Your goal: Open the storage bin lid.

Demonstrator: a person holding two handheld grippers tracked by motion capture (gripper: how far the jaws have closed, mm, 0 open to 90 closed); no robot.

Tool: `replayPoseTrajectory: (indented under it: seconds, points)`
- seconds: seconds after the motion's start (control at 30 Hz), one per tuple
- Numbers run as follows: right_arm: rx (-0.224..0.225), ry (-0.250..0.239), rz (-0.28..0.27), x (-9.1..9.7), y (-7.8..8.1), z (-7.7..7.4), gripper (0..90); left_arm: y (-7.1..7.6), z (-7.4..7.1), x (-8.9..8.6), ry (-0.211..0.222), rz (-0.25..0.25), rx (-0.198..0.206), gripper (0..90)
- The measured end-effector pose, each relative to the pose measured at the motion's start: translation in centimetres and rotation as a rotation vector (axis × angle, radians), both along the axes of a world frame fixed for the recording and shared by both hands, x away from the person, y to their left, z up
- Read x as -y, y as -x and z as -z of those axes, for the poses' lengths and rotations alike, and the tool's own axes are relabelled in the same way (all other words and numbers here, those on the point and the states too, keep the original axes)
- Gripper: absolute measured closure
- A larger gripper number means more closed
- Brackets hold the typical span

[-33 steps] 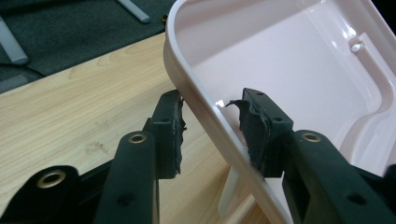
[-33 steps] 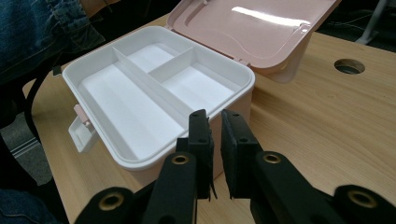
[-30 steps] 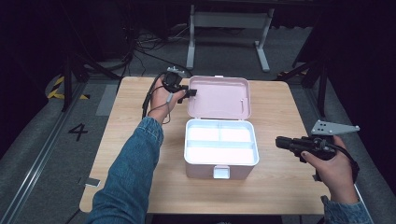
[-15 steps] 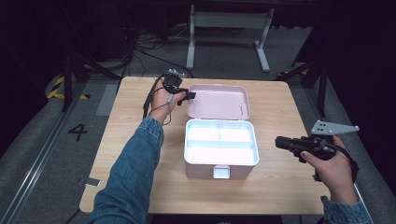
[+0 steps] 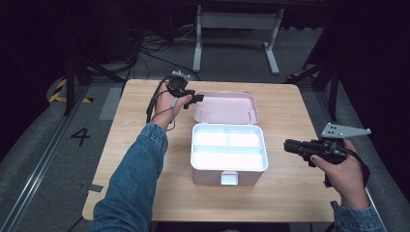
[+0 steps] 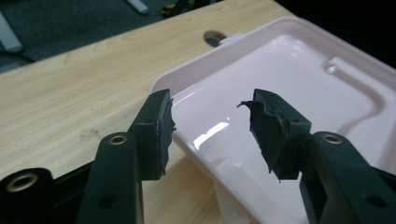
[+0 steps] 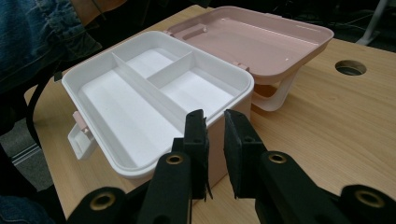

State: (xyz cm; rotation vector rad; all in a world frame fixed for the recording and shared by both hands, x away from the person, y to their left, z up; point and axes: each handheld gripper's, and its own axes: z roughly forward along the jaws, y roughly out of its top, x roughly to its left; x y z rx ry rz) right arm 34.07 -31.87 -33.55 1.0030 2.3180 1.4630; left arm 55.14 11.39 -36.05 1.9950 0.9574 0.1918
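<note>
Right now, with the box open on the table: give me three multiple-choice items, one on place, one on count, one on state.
1. Where does the pink lid lie?
A. Behind the white tray, flat open
B. Shut over the tray
C. On the floor

2. How many compartments does the white tray have?
A. One
B. Three
C. Six

3. How do the jaws of the left gripper stand?
A. Clamped on a cable
B. Pressed shut on the lid's rim
C. Apart, either side of the lid's corner, not pressing

Answers:
1. A: the high view shows the lid folded back beyond the tray on the table.
2. B: the right gripper view shows two small sections and one long one.
3. C: the left gripper view shows a gap between each pad and the rim; the jaws have just been opening.
</note>
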Motion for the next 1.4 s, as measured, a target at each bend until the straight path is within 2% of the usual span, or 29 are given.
replayPoseTrajectory:
  seconds: [0.17, 0.27, 0.37, 0.47, 0.5, 0.7, 0.9, 1.07, 1.17, 1.3, 1.4]
  points:
    - [-0.011, -0.002, -0.006, -0.2, -0.4, 0.1, 78.4, 2.9, -3.1, -0.8, 0.019, 0.034, 0.093, 48.7]
    - [-0.009, -0.002, -0.014, -0.4, -0.7, 0.1, 77.4, 4.8, -4.6, -1.7, 0.017, 0.045, 0.129, 47.8]
    - [-0.005, 0.000, -0.008, -0.4, -1.0, 0.0, 76.8, 6.5, -5.7, -2.7, 0.014, 0.056, 0.153, 46.8]
    - [-0.005, -0.006, -0.006, -0.3, -1.4, -0.1, 75.1, 9.1, -6.8, -4.2, 0.014, 0.059, 0.177, 46.4]
    - [-0.005, -0.006, -0.006, -0.3, -1.4, -0.1, 75.1, 9.1, -6.8, -4.2, 0.014, 0.059, 0.177, 46.2]
    - [-0.005, -0.010, 0.008, 0.1, -2.7, -0.3, 72.2, 13.0, -7.9, -6.3, 0.000, 0.060, 0.192, 45.7]
    - [-0.017, 0.021, 0.042, 0.7, -3.8, -0.2, 69.1, 16.1, -8.0, -8.6, -0.044, 0.028, 0.188, 44.6]
    - [-0.038, 0.078, 0.075, 1.4, -4.6, 0.0, 64.6, 18.7, -7.2, -10.1, -0.113, 0.015, 0.162, 43.3]
    - [-0.066, 0.119, 0.099, 1.8, -5.0, 0.6, 62.7, 19.3, -6.2, -11.0, -0.151, 0.003, 0.151, 42.4]
    - [-0.103, 0.141, 0.105, 1.9, -5.3, 1.5, 60.6, 19.8, -4.5, -12.4, -0.152, -0.028, 0.110, 42.4]
    - [-0.116, 0.162, 0.116, 2.1, -5.5, 1.9, 59.7, 20.0, -3.3, -13.0, -0.174, -0.041, 0.087, 41.5]
